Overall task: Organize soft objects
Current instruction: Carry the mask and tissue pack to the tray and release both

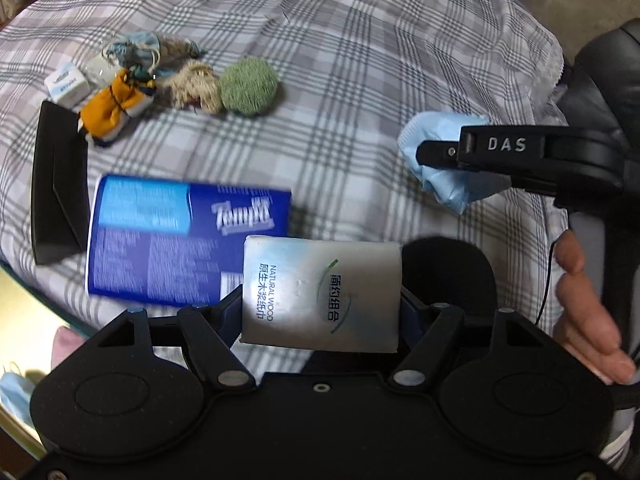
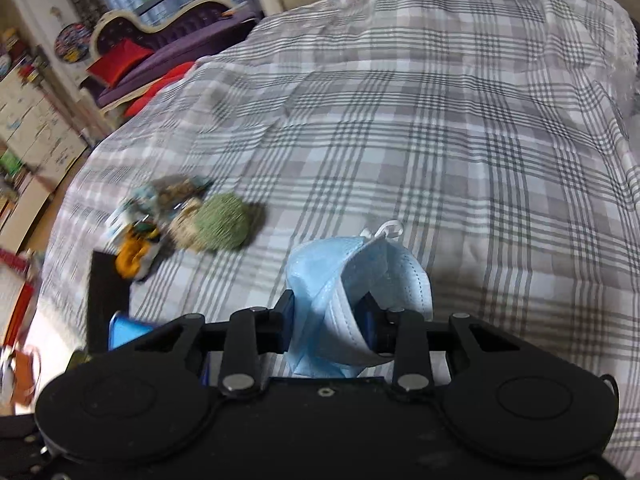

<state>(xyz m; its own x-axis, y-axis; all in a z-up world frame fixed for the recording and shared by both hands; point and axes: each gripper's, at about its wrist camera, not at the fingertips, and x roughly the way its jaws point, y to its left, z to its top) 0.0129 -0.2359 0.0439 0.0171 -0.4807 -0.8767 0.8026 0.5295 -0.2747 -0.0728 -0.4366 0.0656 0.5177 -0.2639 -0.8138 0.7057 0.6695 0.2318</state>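
Plaid grey-and-white bedspread [image 2: 420,128] covers pretty much the whole scene, with a purple couch and red cushions off in the background, so this is a bed and not a desk.

Progress-wise, it looks like maybe halfway. A little cluster is already gathered near the left side of the bed: a green fuzzy pouf [image 1: 249,87], a tan fluffy bundle [image 1: 196,90], an orange-and-white cloth bundle [image 1: 114,110], a bluish tangled bundle [image 1: 138,50] and a small white tissue pack [image 1: 66,85], all touching or just beside each other. A big blue Tempo tissue pack [image 1: 176,236] lies apart from that pile, closer to the cameras, next to a black wedge-shaped thing [image 1: 58,184] that's hard to identify. Two items are up in the claws, so they probably need dropping off with the rest, and the blue pack likely needs shifting too.

The left claw [image 1: 320,300] is clamped on a silver "Natural Wood" tissue pack [image 1: 320,292], which sits square between its fingers, above the blue pack's near corner. The right claw [image 2: 330,324] is fully closed on a light blue face mask [image 2: 352,280]; the mask is pinched between the pads and flops upward and over the right side, with its white ear loop sticking out on top. Both loads hang well apart from the pile.
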